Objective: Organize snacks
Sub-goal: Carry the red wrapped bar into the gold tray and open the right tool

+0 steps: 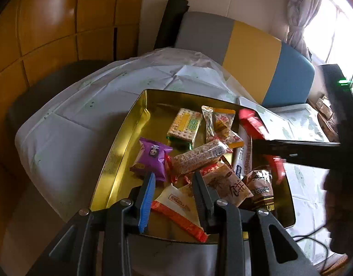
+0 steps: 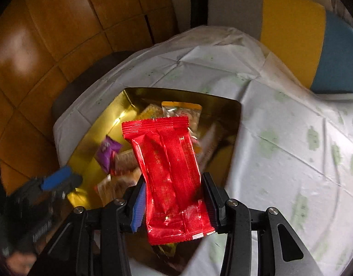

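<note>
A gold tin tray (image 1: 121, 151) on the table holds several snacks: a purple packet (image 1: 151, 158), a green-and-yellow cracker pack (image 1: 185, 124), a grain bar (image 1: 199, 156) and brown packets (image 1: 229, 184). My left gripper (image 1: 174, 177) hovers open over the tray's near end. A white-and-red wafer packet (image 1: 176, 209) lies below its fingers. My right gripper (image 2: 174, 181) is shut on a red packet (image 2: 169, 161), held above the tray (image 2: 102, 124). In the left wrist view the right gripper (image 1: 259, 145) shows as a blurred black bar with the red packet (image 1: 252, 124).
A white cloth with pale green prints (image 1: 73, 119) covers the table. A grey, yellow and blue seat back (image 1: 250, 50) stands behind it. A black cable (image 1: 314, 237) lies at the near right, and boxes (image 1: 323, 108) sit by the window.
</note>
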The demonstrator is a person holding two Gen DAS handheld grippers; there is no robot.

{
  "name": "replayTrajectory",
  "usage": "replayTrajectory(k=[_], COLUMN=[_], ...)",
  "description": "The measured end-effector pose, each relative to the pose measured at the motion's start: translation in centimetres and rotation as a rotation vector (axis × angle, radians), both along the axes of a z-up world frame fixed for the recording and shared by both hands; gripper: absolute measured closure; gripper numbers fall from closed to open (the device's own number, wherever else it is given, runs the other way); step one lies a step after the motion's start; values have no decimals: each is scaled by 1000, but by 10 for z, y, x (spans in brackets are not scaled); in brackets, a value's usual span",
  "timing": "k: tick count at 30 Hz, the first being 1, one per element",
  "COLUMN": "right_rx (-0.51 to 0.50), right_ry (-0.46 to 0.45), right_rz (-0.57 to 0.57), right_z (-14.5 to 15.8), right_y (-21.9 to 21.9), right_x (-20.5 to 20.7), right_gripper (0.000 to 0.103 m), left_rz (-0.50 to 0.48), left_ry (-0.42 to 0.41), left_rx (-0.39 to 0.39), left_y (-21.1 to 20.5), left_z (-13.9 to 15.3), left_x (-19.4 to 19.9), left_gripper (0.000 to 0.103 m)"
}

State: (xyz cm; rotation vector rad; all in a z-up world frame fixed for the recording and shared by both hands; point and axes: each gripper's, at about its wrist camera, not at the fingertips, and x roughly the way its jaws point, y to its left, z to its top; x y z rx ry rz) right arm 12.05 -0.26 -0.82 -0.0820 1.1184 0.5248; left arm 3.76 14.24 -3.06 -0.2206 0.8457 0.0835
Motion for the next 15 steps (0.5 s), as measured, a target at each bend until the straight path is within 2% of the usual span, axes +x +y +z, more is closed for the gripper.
replayTrajectory(k=[5, 8, 12, 15], right_rx=[-41, -52, -36, -81], right_ry=[36, 47, 24, -3], right_rz=[18, 10, 28, 45], right_z=[-32, -40, -35, -39], right_y=[23, 20, 14, 19], right_x=[17, 18, 4, -2], right_gripper=[53, 48, 50, 55], left_rz=[-5, 2, 4, -1], left_ry=[7, 10, 15, 6], left_rx=[-2, -6, 0, 11], left_y=[1, 2, -1, -3], left_z=[-4, -7, -7, -3], left_x=[1, 3, 5, 3], left_gripper=[69, 69, 68, 65])
